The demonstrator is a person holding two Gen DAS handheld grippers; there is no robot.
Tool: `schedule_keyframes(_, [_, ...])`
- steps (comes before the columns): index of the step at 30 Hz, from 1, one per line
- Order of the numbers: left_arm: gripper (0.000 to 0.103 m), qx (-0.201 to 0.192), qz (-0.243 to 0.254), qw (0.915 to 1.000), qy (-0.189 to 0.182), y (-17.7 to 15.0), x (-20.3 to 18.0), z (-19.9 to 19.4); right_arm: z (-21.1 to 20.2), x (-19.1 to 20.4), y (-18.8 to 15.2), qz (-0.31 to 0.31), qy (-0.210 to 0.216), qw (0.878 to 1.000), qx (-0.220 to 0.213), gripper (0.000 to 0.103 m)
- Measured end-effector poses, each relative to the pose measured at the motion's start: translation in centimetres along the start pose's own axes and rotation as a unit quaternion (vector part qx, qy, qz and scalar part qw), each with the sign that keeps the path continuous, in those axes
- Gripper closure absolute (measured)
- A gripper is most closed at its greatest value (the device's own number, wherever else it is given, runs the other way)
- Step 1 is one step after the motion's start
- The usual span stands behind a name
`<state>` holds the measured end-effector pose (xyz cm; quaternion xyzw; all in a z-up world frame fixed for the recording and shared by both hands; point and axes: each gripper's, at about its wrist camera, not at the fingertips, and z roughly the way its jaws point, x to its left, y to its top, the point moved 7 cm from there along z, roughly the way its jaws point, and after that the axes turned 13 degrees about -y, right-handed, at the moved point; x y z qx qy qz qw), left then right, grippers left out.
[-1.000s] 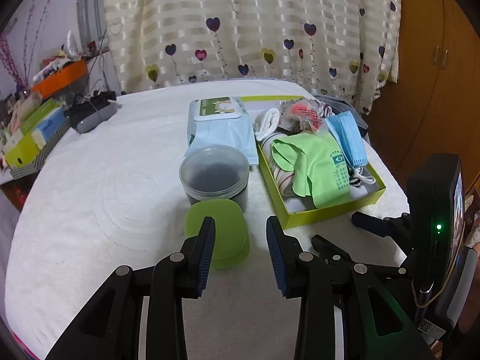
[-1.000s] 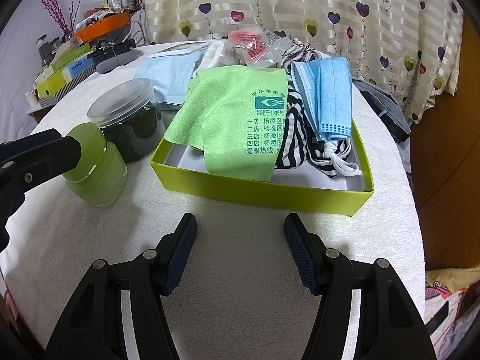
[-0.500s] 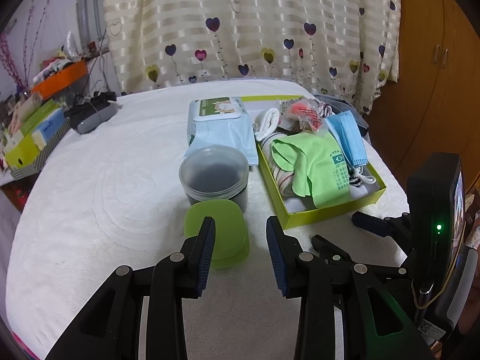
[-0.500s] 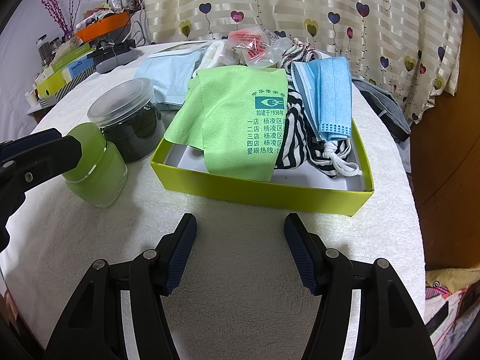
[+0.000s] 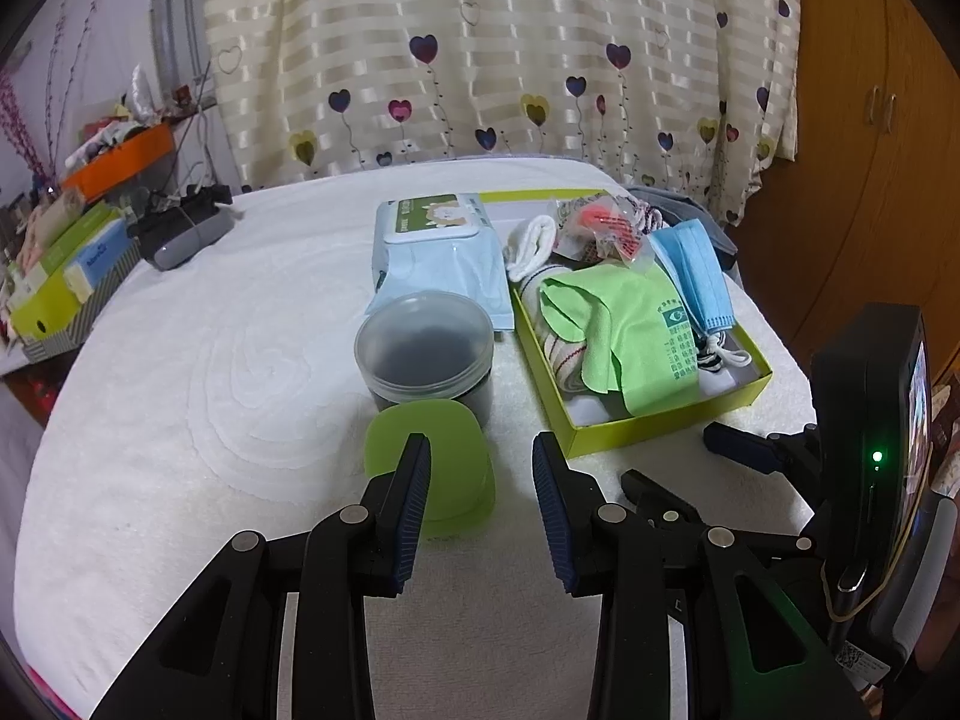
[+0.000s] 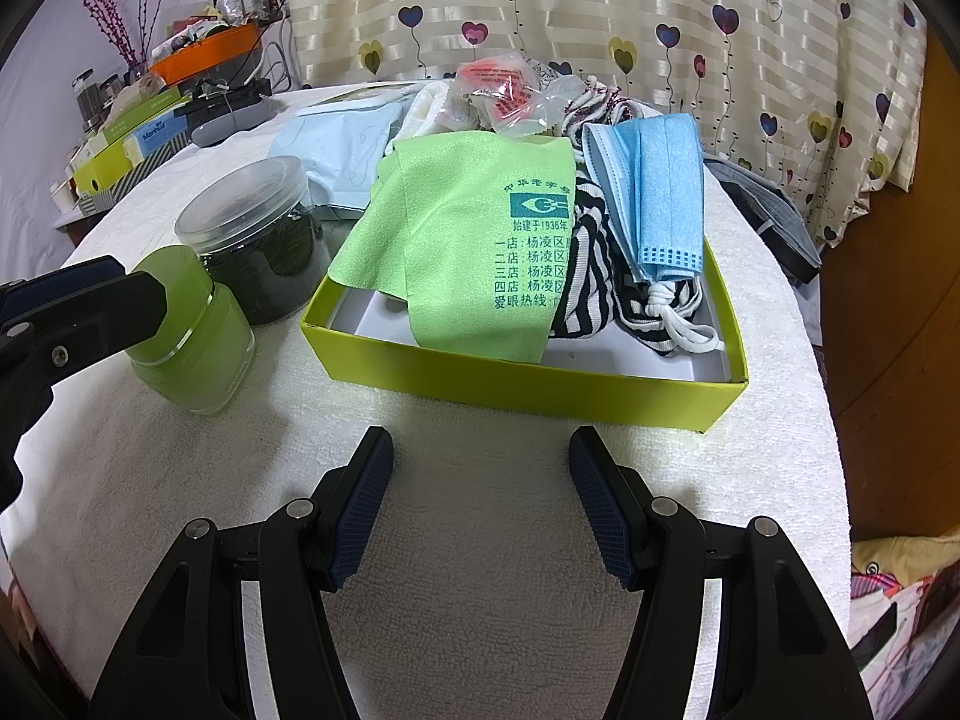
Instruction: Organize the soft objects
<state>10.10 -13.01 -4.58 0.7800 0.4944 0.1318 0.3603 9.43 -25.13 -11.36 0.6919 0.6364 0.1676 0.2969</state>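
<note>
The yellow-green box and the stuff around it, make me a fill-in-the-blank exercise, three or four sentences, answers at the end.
1. The cloth with printed text draped in the yellow-green box is light ____.
2. The folded face mask lying in the box is ____.
3. The clear-lidded jar stands directly behind the small ____ jar.
4. Both the left gripper and the right gripper hold ____.

Missing words: green; blue; green; nothing

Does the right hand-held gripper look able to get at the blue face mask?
Probably yes: the right hand-held gripper is open and empty, the blue face mask lies uncovered atop the box.
</note>
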Motion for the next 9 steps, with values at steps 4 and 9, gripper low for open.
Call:
schedule_keyframes(4, [0.069,0.001,0.005,1.0,0.0,0.0,-0.15,0.07,0.0,0.01,0.0,0.0,0.0,1.0,0.0,0.041])
schedule_keyframes(9, [0.069,0.001,0.005,1.0,0.001,0.05,-0.13,0.1,0.0,0.06,0.01,0.0,0.0,1.0,0.0,0.041])
